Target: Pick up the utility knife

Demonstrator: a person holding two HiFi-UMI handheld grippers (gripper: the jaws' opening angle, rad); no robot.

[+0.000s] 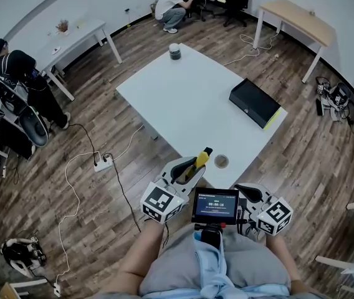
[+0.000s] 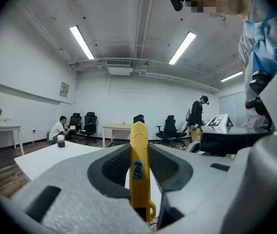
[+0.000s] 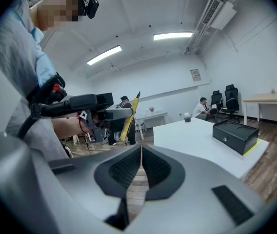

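Currently the utility knife [image 2: 139, 145] is gripped by the left gripper [image 2: 139, 156]. In the left gripper view the dark ribbed pads [image 2: 116, 167] are pressed against the yellow body from either side, and the jaws are kept apart only by the width of the handle. The knife is held on edge, lengthwise along the jaws. Its front end is pushed out past the jaw tips toward the far side of the room. Its rear end, with a small loop, is seen near the camera at the root of the jaws. A small grey label is noted on the body, between the pads.

From the head view the knife is seen lifted above the near edge of the white table [image 1: 183, 98], just left of a small round object [image 1: 221, 161] on the table top. In the right gripper view it is seen at the left, tilted tip-up in the air, with the floor behind it.

The right gripper [image 3: 140, 155] is clenched on nothing: its pads are brought together with only a thin seam between them. It is held to the right of the left gripper, apart from the knife, with a small screen [image 1: 215, 205] between the two.

A black box [image 1: 255, 103] is noted at the table's right side and a small jar [image 1: 175, 51] at its far corner, both well apart from the knife.
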